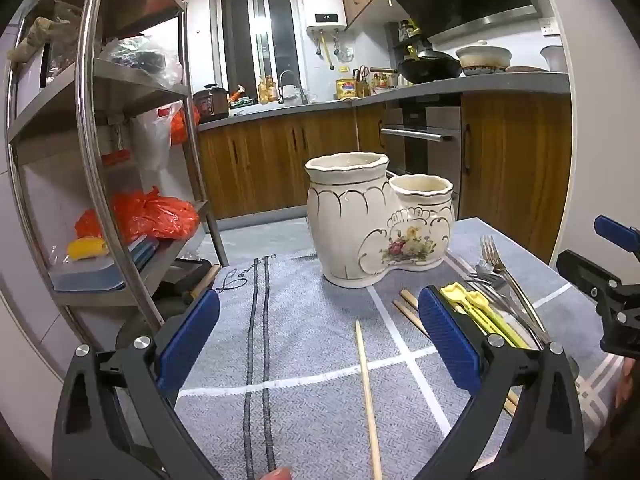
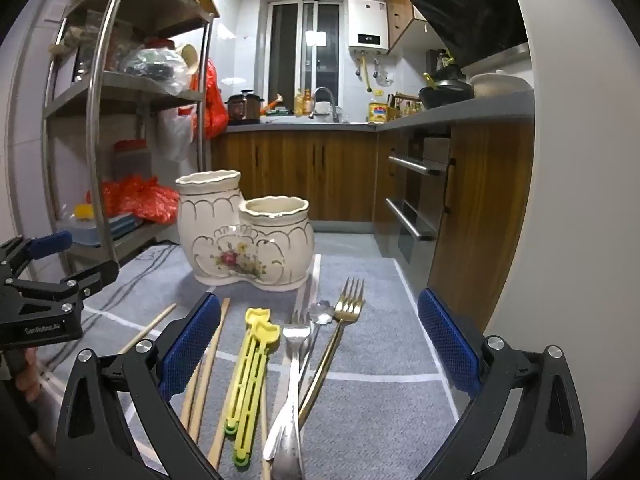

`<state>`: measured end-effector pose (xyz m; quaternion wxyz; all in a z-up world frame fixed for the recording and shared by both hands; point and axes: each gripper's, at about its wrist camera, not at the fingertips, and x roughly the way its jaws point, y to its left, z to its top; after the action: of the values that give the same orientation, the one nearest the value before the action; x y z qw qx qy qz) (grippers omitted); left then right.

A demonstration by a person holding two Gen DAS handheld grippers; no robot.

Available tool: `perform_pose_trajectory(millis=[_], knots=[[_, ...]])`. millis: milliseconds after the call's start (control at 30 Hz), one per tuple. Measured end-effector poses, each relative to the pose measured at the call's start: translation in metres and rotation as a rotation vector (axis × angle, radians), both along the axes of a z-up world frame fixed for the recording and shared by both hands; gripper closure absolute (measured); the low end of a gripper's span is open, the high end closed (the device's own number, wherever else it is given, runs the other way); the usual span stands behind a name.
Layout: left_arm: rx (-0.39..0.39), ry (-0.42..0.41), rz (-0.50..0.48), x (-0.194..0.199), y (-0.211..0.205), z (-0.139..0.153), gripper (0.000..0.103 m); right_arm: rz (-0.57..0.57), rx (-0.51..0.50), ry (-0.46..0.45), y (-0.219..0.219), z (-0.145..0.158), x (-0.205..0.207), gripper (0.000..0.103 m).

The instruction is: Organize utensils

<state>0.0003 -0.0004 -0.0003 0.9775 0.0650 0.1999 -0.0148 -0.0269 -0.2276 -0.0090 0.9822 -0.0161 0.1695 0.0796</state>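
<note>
On the desk (image 2: pixel 360 408), covered by a grey cloth, nothing is judged sorted yet. The ceramic holder (image 2: pixel 244 236), with one taller and one lower cup, stands upright at the far side; no utensil is seen rising above either rim, so both cups are taken as unfilled, though their insides cannot be seen.

All utensils are noted lying loose in front of the holder: yellow-green chopsticks (image 2: pixel 250 380), a silver fork (image 2: pixel 294 368), a gold fork (image 2: pixel 344 320), a small spoon (image 2: pixel 320 314) between the forks, and several wooden chopsticks (image 2: pixel 212 364). One wooden chopstick (image 1: pixel 366 392) lies apart from the rest, on the left.

Left tool (image 1: pixel 320 344): jaws held wide apart, nothing between the pads except the lone chopstick on the cloth below; no grip made. Right tool (image 2: pixel 320 348): jaws likewise fully apart, hovering over the pile, nothing gripped.

Judgement: the task is at its start. Every piece remains to be picked up and stood in a cup.
</note>
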Motion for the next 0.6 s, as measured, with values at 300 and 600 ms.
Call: perform_pose_trajectory(millis=[300,600], knots=[[0.014,0.012,0.007,0.0038,-0.0076,-0.0021,0.005,-0.005,0.008,0.001,-0.0051,-0.001,0.002,0.005],[0.008,0.006,0.007,0.0056,-0.004,-0.0039,0.005,-0.006,0.005,-0.001,-0.0046,-0.0012,0.0033,0.005]])
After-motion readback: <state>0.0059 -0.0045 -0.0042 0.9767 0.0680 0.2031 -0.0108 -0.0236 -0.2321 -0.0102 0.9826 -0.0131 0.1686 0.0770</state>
